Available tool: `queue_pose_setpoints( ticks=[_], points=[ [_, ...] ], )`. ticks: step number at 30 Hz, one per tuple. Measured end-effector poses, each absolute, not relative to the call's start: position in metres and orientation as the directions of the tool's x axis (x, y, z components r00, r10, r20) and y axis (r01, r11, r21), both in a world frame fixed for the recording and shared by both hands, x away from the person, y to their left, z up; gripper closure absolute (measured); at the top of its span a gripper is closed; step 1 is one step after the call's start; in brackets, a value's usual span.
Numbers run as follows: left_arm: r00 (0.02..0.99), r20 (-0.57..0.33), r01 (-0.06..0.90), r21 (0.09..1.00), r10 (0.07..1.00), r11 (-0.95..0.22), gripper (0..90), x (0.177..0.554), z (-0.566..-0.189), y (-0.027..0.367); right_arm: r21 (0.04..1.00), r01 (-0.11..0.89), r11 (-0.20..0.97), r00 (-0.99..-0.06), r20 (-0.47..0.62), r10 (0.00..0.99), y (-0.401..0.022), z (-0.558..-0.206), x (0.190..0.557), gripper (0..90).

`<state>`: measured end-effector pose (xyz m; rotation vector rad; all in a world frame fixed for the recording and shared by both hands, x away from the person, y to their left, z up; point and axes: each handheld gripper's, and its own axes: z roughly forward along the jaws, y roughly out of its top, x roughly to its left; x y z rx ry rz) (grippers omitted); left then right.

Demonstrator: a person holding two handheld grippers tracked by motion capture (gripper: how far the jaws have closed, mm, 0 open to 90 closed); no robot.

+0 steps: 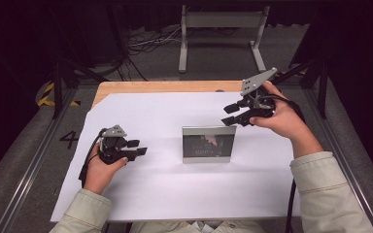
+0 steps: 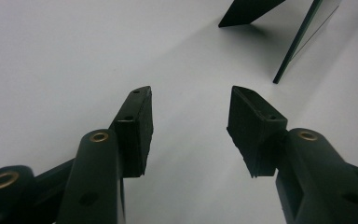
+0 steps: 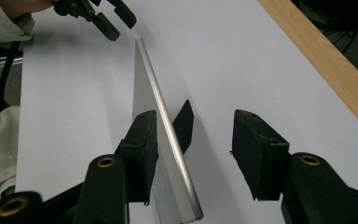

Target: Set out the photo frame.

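the picture frame (image 1: 208, 144) stands upright on its back prop near the middle of the white sheet (image 1: 150, 194) that covers the tabletop (image 1: 126, 86), and nothing grips it yet, so the work looks to be at its very start: the reach is under way, the grasp and any move of the frame are still left. the right gripper (image 1: 233, 114) is held above the frame's upper right corner, tilted down toward it, the hand wrapped around its body with the wrist raised off the sheet. in the right gripper view its fingers (image 3: 142, 149) are spread apart, with the frame's thin top edge (image 3: 163, 140) running up between them, close to the left-hand one; i cannot tell whether that one touches it. the left gripper (image 1: 136, 147) rests low to the left of the frame, well apart from it, pointing toward it, its fingers (image 2: 137, 128) likewise released with only bare sheet between them.
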<state>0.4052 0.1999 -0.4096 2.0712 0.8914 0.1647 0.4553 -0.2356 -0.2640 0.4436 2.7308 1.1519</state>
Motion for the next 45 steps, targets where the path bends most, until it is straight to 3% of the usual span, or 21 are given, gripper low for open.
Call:
queue_pose_setpoints(
  ticks=[18, 45],
  points=[
    [0.723, -0.206, 0.538, 0.767, 0.66, -0.35, 45.8, 0.404, -0.412, 0.211, 0.757, 0.28, 0.59, -0.891, -0.024, 0.453, -0.294, -0.266, 0.443, 45.2],
    [0.714, -0.19, 0.537, 0.767, 0.674, -0.352, 44.2, 0.405, -0.414, 0.212, 0.79, 0.374, 0.486, -0.788, -0.006, 0.616, -0.336, -0.313, 0.437, 38.0]
  ],
)
